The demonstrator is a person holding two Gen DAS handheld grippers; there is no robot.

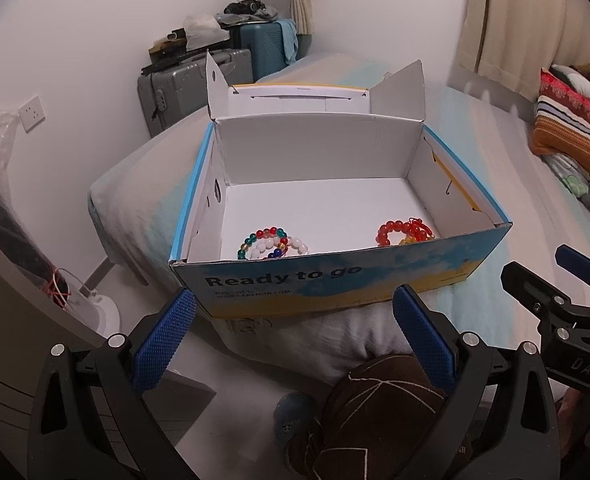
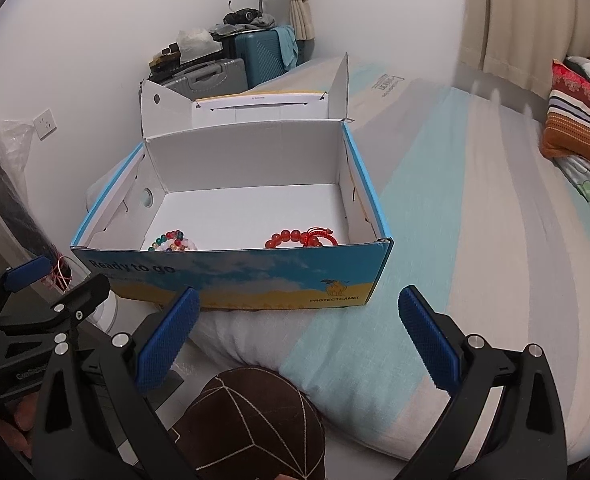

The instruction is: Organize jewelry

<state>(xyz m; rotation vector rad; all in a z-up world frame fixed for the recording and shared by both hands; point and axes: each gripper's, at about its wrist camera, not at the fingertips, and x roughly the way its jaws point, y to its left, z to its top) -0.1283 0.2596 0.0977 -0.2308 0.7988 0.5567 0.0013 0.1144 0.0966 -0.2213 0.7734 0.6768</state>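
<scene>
Both sets of tongs, left gripper (image 1: 293, 334) and right gripper (image 2: 299, 336), hang wide and empty just short of the open box (image 1: 335, 276) on the bed (image 2: 455, 220), while the multicoloured bracelet (image 1: 271, 244) and red bracelet (image 1: 403, 233) lie along its near wall, so sorting looks nearly finished.

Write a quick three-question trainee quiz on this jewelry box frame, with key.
1. True or false: the lid of the cardboard box is closed.
2. Which bracelet lies on the box's right side: A) red bracelet B) multicolor bracelet?
3. What state are the left gripper and right gripper in?

Key: 1 false; 2 A; 3 both open, holding nothing.
</scene>
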